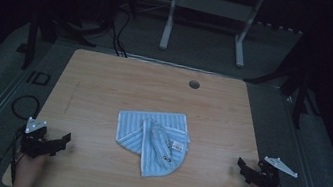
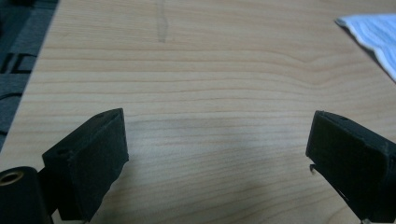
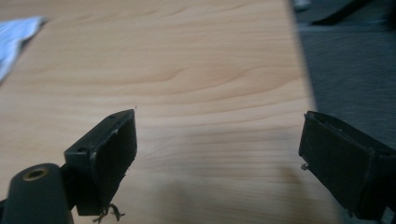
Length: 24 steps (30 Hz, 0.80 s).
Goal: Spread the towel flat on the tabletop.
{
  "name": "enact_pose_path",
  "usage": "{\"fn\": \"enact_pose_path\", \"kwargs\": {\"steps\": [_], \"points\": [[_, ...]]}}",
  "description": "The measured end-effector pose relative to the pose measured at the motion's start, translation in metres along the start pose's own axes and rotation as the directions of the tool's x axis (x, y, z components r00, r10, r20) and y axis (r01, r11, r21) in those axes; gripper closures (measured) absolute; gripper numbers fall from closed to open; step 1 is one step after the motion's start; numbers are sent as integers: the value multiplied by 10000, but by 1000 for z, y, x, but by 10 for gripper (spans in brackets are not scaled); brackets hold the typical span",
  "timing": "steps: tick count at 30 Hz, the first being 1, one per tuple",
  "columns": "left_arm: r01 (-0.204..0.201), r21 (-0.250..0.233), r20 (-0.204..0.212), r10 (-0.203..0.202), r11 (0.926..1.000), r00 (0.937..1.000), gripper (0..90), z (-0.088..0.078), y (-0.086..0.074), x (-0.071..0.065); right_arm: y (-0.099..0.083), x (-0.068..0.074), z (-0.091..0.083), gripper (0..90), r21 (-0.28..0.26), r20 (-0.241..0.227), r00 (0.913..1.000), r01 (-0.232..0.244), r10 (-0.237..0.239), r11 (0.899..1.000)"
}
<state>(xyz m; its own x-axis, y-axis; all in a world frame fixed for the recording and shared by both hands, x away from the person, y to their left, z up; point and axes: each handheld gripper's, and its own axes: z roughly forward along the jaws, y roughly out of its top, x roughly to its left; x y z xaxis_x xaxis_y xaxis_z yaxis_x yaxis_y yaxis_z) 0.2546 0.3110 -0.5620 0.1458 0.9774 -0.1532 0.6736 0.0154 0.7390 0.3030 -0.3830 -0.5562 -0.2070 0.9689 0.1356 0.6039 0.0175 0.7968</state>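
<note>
Blue-striped cloth (image 1: 153,140) folded, midway between left gripper (image 1: 64,141) and right gripper (image 1: 241,167), well apart from both. Jaws of each spread wide, empty, over bare wooden table (image 1: 105,84).

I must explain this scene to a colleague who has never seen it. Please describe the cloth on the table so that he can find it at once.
Start from the light wooden table with a small round hole near its far edge. Near the middle lies the cloth, loosely folded, between the left gripper and the right gripper and touched by neither. Its pale blue and white stripes set it apart: it is the one soft thing there.
</note>
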Motion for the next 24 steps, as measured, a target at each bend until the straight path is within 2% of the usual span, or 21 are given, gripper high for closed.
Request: {"fn": "enact_pose_path", "kwargs": {"steps": [1,2,3,4,5,6,7,9,13,15,16,17,18,19,21,22,23,24], "points": [[0,0,0,0,10000,10000,56,0,0,0,0,0,0,111,0,0,10000,0,0,10000],[-238,662,195,226,9975,9996,56,3,3,5,4,1,3,111,200,-118,9981,613,-611,9979],[-238,662,195,226,9975,9996,57,3,3,5,4,1,3,111,200,-118,9981,613,-611,9979],[-337,800,255,318,9962,9992,57,3,5,7,6,2,5,111,369,-262,9943,1041,-1031,9939],[-397,990,275,371,9943,9989,57,3,7,8,6,2,5,111,369,-262,9943,1041,-1031,9939],[-617,1375,316,579,9886,9978,57,1,11,10,7,0,7,111,685,-711,9917,1116,-1068,9914],[-617,1375,316,579,9886,9978,57,1,11,10,7,0,7,111,685,-711,9917,1116,-1068,9914],[-855,1539,444,795,9844,9958,57,-1,14,10,9,0,7,112,988,-1078,9868,1316,-1209,9864],[-1556,2099,303,1526,9653,9878,56,-5,20,7,11,0,3,112,1757,-1298,9790,1785,-1569,9681],[-1898,2474,257,1894,9501,9816,56,-6,21,4,12,-1,2,112,2267,-1442,9758,1943,-1644,9544],[-1898,2474,257,1894,9501,9816,56,-6,21,4,12,-1,2,112,2267,-1442,9758,1943,-1644,9544],[-2239,2960,363,2233,9286,9741,56,-6,23,1,13,0,2,114,2553,-1462,9734,2096,-1766,9439],[-2405,3104,337,2422,9197,9696,56,-7,24,-1,16,2,0,121,3001,-1457,9664,2471,-2118,9213],[-2531,3229,348,2558,9120,9661,56,-8,25,-2,18,3,-1,121,3232,-1466,9642,2580,-2211,9105],[-2727,3462,258,2814,8977,9592,56,-10,27,-5,23,6,-5,121,3543,-1693,9532,2961,-2505,8870],[-2727,3462,258,2814,8977,9592,56,-10,27,-5,23,6,-5,121,3543,-1693,9532,2961,-2505,8870],[-3004,3752,304,3122,8769,9495,56,-12,30,-8,25,8,-6,121,3694,-1739,9502,3065,-2587,8773],[-3095,3939,291,3248,8655,9453,56,-12,31,-10,31,13,-9,121,4039,-1955,9284,3697,-3159,8367]]}}
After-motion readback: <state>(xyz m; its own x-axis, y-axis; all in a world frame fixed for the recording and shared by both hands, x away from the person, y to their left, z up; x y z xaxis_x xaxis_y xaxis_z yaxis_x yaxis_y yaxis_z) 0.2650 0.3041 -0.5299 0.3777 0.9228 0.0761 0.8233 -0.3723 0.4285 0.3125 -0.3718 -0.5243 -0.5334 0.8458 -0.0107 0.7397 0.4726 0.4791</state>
